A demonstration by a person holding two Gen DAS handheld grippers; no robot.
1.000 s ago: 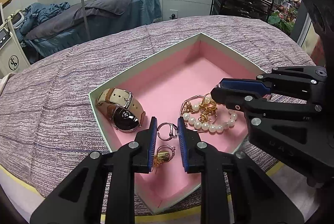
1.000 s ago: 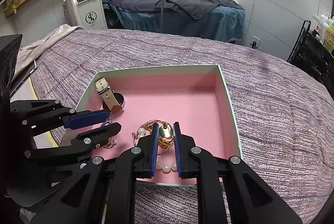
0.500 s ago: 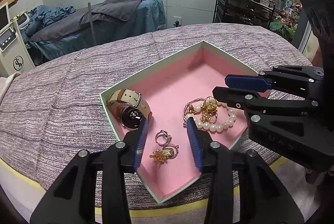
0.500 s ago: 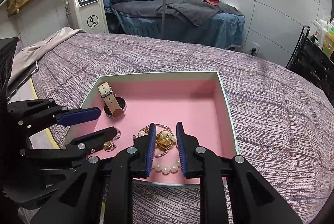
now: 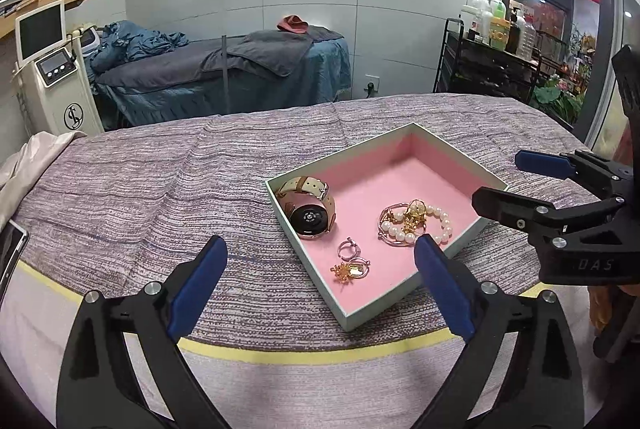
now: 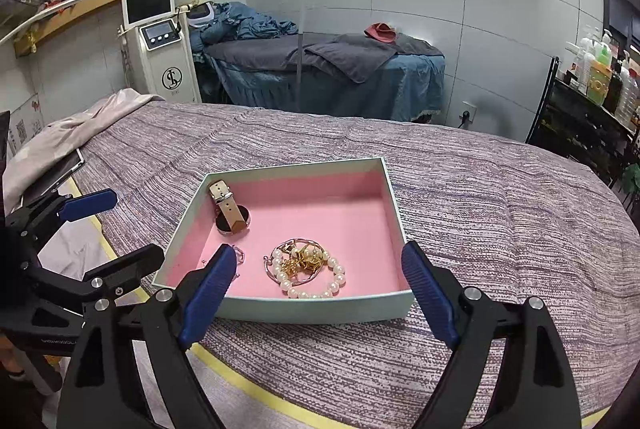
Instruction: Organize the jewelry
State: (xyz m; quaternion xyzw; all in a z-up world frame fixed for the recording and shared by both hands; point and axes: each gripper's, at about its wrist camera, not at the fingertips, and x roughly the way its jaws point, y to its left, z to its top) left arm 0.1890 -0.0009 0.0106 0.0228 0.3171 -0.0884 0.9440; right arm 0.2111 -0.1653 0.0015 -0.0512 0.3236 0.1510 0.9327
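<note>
A pale green box with a pink lining (image 5: 436, 165) (image 6: 320, 305) sits on the purple striped bedspread. In it lie a watch with a tan strap (image 5: 310, 209) (image 6: 230, 207), a pearl bracelet tangled with gold pieces (image 5: 416, 223) (image 6: 308, 269), a silver ring (image 5: 349, 247) and a gold earring (image 5: 351, 269). My left gripper (image 5: 320, 275) is open and empty, raised in front of the box. My right gripper (image 6: 318, 283) is open and empty, raised at the box's near edge; it also shows in the left wrist view (image 5: 504, 183).
A phone or tablet (image 5: 10, 249) (image 6: 56, 173) lies at the bed's left side beside a pale cloth (image 6: 80, 125). A yellow stripe (image 5: 320, 351) runs along the bed's near edge. A treatment bed, a white machine and a bottle rack stand behind.
Both grippers have opened wide and pulled back and up from the box. The ring, earring and bracelet pile lie released on the pink lining.
</note>
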